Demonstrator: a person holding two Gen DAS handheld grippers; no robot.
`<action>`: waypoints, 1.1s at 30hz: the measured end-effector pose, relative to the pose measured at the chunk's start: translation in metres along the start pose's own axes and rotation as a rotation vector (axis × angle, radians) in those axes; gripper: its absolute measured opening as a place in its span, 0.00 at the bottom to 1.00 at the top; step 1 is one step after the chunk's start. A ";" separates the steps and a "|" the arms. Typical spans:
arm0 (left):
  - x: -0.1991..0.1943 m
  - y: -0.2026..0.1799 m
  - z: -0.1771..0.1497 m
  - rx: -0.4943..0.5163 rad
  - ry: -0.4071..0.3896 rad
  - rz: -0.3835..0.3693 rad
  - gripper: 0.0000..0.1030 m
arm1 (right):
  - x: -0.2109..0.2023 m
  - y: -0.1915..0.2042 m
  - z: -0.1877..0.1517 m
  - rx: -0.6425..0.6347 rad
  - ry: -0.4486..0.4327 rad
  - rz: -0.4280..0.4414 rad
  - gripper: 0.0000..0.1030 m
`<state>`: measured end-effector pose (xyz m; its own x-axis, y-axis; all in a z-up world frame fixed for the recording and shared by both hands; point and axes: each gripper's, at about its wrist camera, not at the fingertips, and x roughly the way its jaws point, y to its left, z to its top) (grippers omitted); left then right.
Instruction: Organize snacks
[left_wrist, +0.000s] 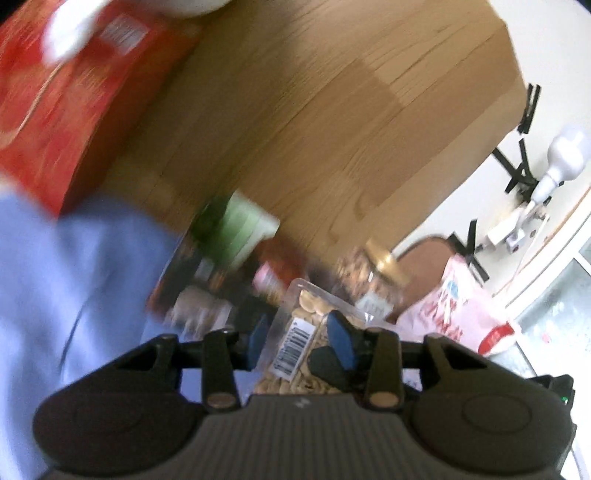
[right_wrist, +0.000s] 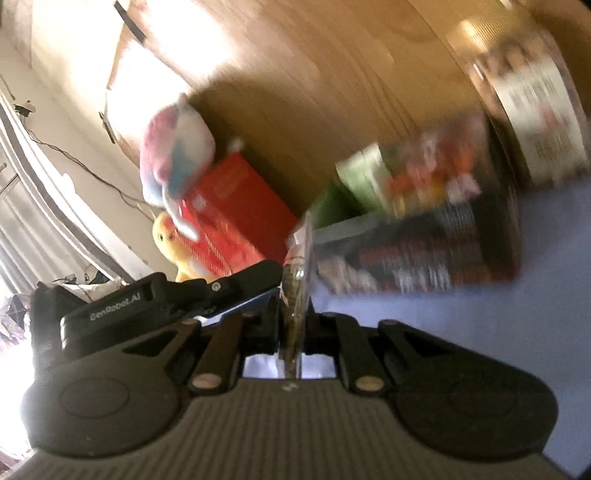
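Between the left gripper (left_wrist: 301, 338) jaws, low centre of its view: clear pack of nuts (left_wrist: 314, 325), barcode up, pads pressing on its sides so it can be carried. Right gripper (right_wrist: 293, 295) jaws clamped tight on a thin clear packet edge (right_wrist: 297, 258), likely the same pack, shared for support. Remaining snacks crowd the purple-covered surface (left_wrist: 55, 295) by a cardboard box (left_wrist: 332, 110): red carton (left_wrist: 66, 92), green box (left_wrist: 236, 229), jar (right_wrist: 532, 110). Jar contents too blurred.
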<state>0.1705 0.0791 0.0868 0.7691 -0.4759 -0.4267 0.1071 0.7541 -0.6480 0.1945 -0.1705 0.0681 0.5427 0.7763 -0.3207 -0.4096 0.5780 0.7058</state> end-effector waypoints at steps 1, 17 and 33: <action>0.008 -0.002 0.011 0.018 -0.006 0.003 0.37 | 0.005 -0.001 0.011 -0.011 -0.012 -0.003 0.13; 0.040 -0.004 0.019 0.081 -0.028 0.125 0.41 | 0.045 -0.033 0.044 -0.147 -0.064 -0.271 0.42; -0.033 -0.037 -0.119 0.375 -0.051 0.338 0.57 | -0.063 -0.008 -0.101 -0.149 -0.153 -0.423 0.47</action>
<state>0.0666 0.0132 0.0500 0.8287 -0.1610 -0.5361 0.0580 0.9773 -0.2038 0.0895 -0.1989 0.0190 0.7818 0.4257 -0.4557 -0.2243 0.8738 0.4314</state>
